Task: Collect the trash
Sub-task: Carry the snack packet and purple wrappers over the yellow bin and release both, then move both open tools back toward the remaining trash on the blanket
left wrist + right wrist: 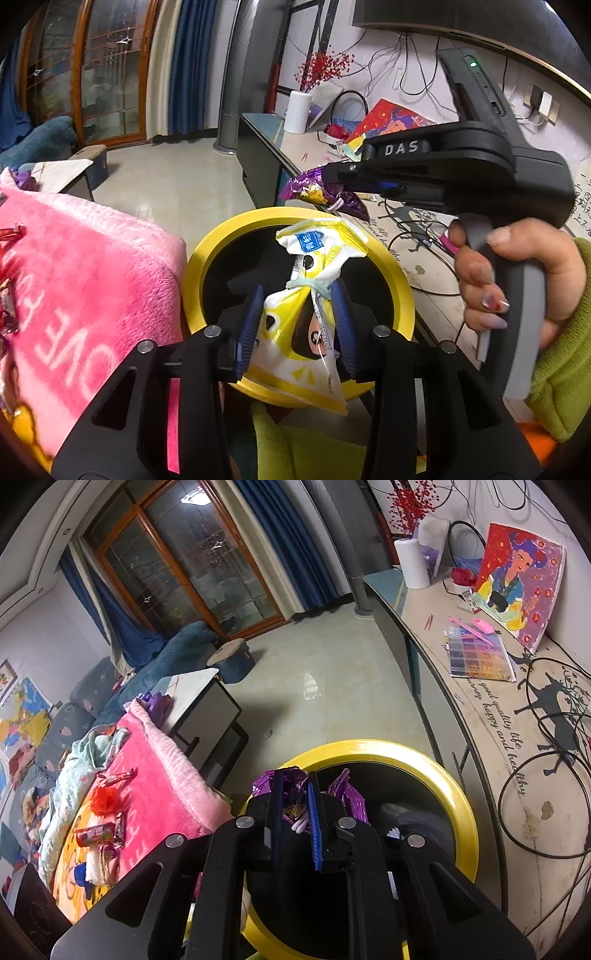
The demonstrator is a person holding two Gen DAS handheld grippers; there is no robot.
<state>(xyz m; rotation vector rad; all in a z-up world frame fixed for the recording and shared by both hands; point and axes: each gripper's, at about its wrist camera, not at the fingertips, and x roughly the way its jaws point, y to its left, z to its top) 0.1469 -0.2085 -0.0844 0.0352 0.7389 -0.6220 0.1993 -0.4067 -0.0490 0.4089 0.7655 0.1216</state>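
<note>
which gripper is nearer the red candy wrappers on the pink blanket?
Left. The left gripper hangs over the bin's blanket-side rim, wrappers just beyond; the right gripper is at the far rim.

The right gripper (332, 175), at two o'clock in the left wrist view, bears "DAS" in pale raised letters on its black body; the pink blanket (92, 280), at nine o'clock, shows large white letters seen upside down, of which "OVE" can be read; in the right wrist view the table mat (517, 746), at three o'clock, carries black script reading "good quality life" and "happy and healthy"; print on the snack wrappers is too small to read.
</note>
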